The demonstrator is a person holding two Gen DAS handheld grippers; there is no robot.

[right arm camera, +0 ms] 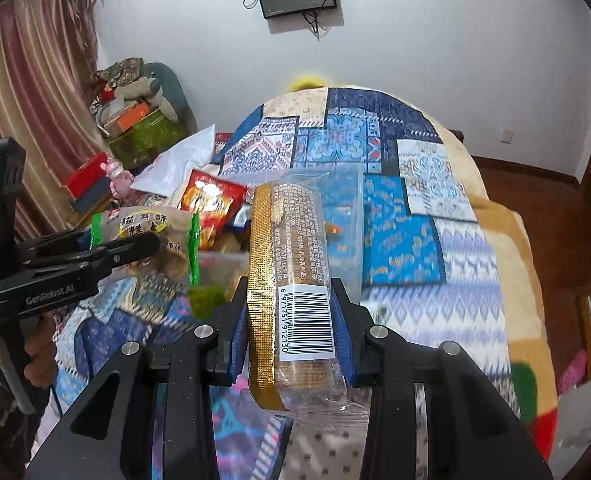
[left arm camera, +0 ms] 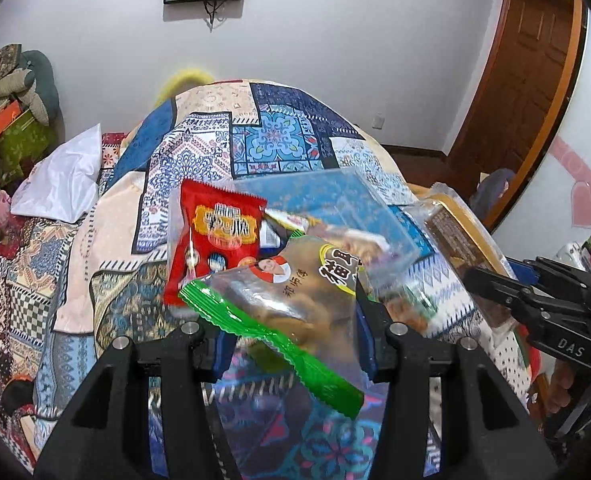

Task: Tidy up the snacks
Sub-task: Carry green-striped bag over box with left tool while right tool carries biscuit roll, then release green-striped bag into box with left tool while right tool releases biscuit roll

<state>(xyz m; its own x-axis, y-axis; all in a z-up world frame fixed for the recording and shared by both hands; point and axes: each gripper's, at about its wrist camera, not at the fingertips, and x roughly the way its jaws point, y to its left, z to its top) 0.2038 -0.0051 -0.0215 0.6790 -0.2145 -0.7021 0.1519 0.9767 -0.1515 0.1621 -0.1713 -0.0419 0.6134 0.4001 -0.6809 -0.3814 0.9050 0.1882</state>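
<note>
- Green-edged and see-through, the snack bag [left arm camera: 291, 304] sits crosswise between the fingers of the left gripper [left arm camera: 291, 344], which are clamped on it; its green crimped edge [left arm camera: 271, 336] runs slantwise across the gap and juts out past the right finger.
- Red snack packet [left arm camera: 211, 236] stands just beyond the left finger's tip, partly behind the held bag and leaning against the clear plastic box [left arm camera: 335, 208].
- The box lies straight ahead of the left gripper's fingers on the patchwork bedspread [left arm camera: 199, 148], with more wrapped snacks inside it.
- Gold-trimmed cracker pack [right arm camera: 291, 292] stands upright between the fingers of the right gripper [right arm camera: 291, 332], squeezed from both sides by the blue pads [right arm camera: 341, 336]; its barcode label faces the camera.
- In the right wrist view the same box [right arm camera: 343, 216] lies ahead of the fingertips, behind the cracker pack, and the red packet [right arm camera: 211, 204] is ahead and left of the left finger.
- The left gripper [right arm camera: 107, 256] shows at the left edge of that view, with the green-edged bag [right arm camera: 151, 236] in its grip, beside the box.
- A white plastic bag [left arm camera: 63, 180] lies far off to the left of the left gripper's fingers, on the bed.
</note>
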